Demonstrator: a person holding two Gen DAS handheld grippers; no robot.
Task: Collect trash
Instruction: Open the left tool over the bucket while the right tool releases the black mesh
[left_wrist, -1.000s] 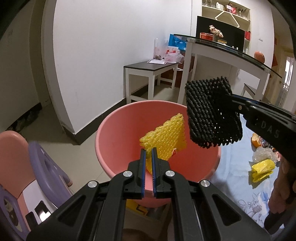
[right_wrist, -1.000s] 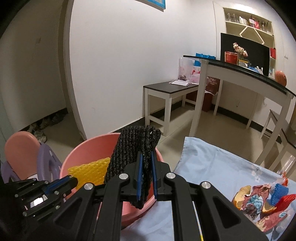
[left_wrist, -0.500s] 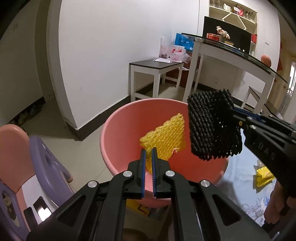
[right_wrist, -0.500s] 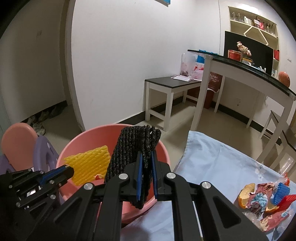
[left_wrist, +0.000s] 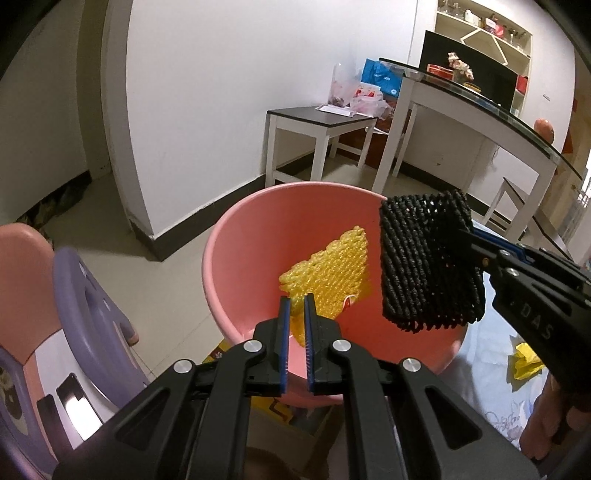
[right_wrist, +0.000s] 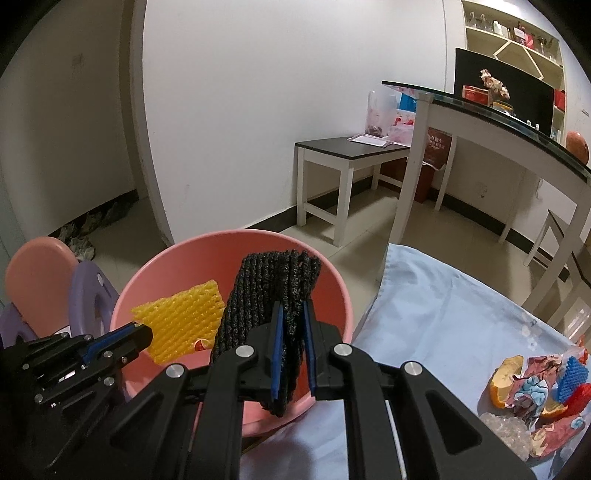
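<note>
Pinching yellow foam net (left_wrist: 325, 280) over pink basin (left_wrist: 236, 236), left gripper (left_wrist: 296, 306)

A lived-in home: tiled floor (right_wrist: 354, 236), white side table (right_wrist: 343, 155), glass-topped desk (right_wrist: 517, 129), wall shelves (right_wrist: 513, 40), child's plastic chair (left_wrist: 44, 295).

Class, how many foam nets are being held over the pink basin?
2: a yellow net in the left gripper, a black net in the right gripper. More may lie hidden inside the basin.
</note>
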